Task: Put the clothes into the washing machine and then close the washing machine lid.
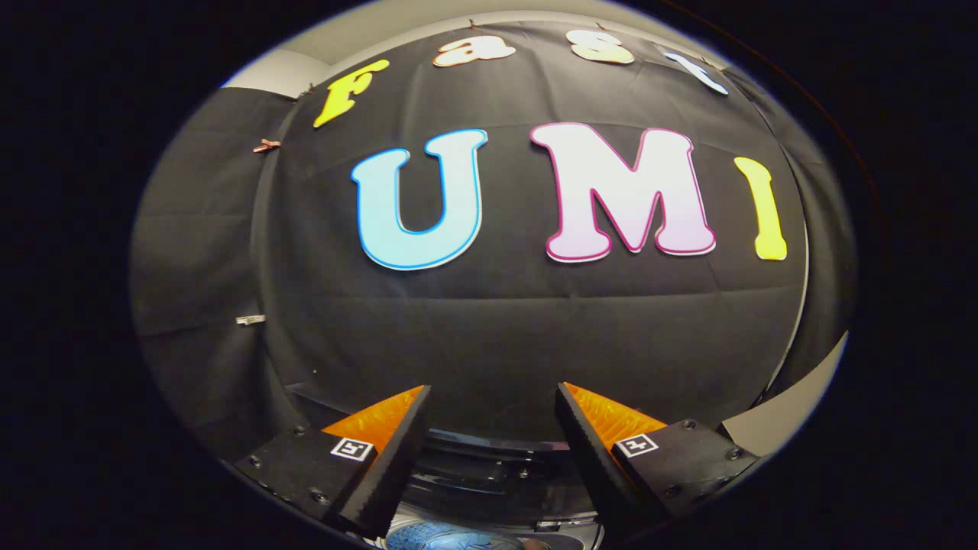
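Gripper (pixel 493 451) fingers spread apart, holding nothing, aimed level at the black cloth wall (pixel 497 344); blue clothes (pixel 451 537) sit low between the fingers, just short of the dark washing machine rim (pixel 489 473), so I'd tilt down before closing on the fabric.

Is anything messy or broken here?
Nothing looks broken or spilled. The claw is open and holds nothing, pointing at the black cloth wall. Below its fingers sits a dark curved machine rim and a bit of blue cloth.
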A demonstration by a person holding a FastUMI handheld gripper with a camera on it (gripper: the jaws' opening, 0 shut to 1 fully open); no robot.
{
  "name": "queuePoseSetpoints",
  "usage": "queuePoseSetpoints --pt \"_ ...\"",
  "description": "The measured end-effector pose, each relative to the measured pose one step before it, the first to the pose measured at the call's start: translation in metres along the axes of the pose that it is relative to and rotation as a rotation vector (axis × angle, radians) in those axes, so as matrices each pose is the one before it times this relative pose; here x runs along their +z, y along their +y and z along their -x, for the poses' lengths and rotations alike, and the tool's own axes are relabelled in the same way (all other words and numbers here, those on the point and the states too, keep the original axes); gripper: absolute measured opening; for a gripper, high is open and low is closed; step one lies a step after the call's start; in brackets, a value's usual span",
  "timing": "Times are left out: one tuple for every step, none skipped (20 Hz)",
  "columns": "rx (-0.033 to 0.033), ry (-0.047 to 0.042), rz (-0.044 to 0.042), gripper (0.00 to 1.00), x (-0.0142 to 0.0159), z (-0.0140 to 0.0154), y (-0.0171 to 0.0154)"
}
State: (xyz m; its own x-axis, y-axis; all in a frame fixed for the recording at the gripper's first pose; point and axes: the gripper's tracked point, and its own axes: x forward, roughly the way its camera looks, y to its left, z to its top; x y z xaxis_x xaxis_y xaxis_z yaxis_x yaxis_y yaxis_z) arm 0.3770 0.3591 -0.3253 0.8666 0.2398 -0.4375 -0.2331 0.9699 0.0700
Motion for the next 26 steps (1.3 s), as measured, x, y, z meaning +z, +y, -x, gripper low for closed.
queuePoseSetpoints --pt "-0.02220 0.02052 0.00291 0.99 -0.00498 -0.00503 -0.00468" --pt "-0.01763 0.01836 0.00111 0.99 -0.00578 -0.00237 -0.00198" --pt "-0.01707 0.01355 0.00087 0.99 -0.00336 -0.00282 -0.00348" --pt "-0.01181 0.01148 -0.00233 0.99 -0.00256 -0.00426 -0.00308" --pt "-0.00747 0.01150 -0.00296 0.99 -0.00340 -0.00467 -0.00418" --pt "0.00252 0.00427 -0.00798 0.99 -0.00051 -0.00156 -0.00205" --pt "-0.00162 0.00150 -0.00812 0.99 0.00035 -0.00030 -0.00128" --pt "-0.00209 0.00247 -0.00339 0.99 -0.00056 0.00045 -0.00014" --pt "-0.00330 0.00084 0.00487 0.99 -0.00075 0.00007 0.00000" --pt "-0.00671 0.00151 0.00682 0.99 -0.00102 0.00034 -0.00060" --pt "-0.00396 0.00263 0.00311 0.99 0.00021 0.00055 -0.00032" --pt "-0.00426 0.00263 -0.00368 1.00 -0.00017 0.00103 -0.00068" --pt "-0.00438 0.00484 -0.00189 1.00 -0.00068 0.00031 -0.00015" --pt "-0.00377 0.00278 0.00480 1.00 -0.00124 0.00096 -0.00011" --pt "-0.00749 0.00828 0.00279 1.00 -0.00096 0.00327 -0.00078" --pt "-0.01023 0.00613 0.00054 1.00 0.00009 0.00343 -0.00051" --pt "-0.00809 0.00603 0.00212 1.00 -0.00062 0.00371 0.00012" --pt "-0.00761 0.00707 0.00133 1.00 -0.00170 0.00572 0.00005" --pt "-0.00521 0.00408 0.00597 1.00 -0.00244 0.00641 -0.00037" --pt "-0.00468 0.00310 -0.00075 1.00 -0.00206 0.00791 -0.00014" --pt "-0.00376 0.00818 0.00145 1.00 -0.00252 0.00749 -0.00044" --pt "-0.00404 0.00533 -0.00083 1.00 -0.00286 0.00780 -0.00007" --pt "-0.00483 0.01025 0.00066 1.00 -0.00266 0.00851 0.00061" --pt "-0.00350 0.00833 -0.00047 1.00 -0.00296 0.00801 0.00007" --pt "-0.00412 0.00683 -0.00132 1.00 -0.00306 0.00723 0.00006" --pt "-0.00375 0.01285 0.00078 1.00 -0.00379 0.00636 -0.00011"
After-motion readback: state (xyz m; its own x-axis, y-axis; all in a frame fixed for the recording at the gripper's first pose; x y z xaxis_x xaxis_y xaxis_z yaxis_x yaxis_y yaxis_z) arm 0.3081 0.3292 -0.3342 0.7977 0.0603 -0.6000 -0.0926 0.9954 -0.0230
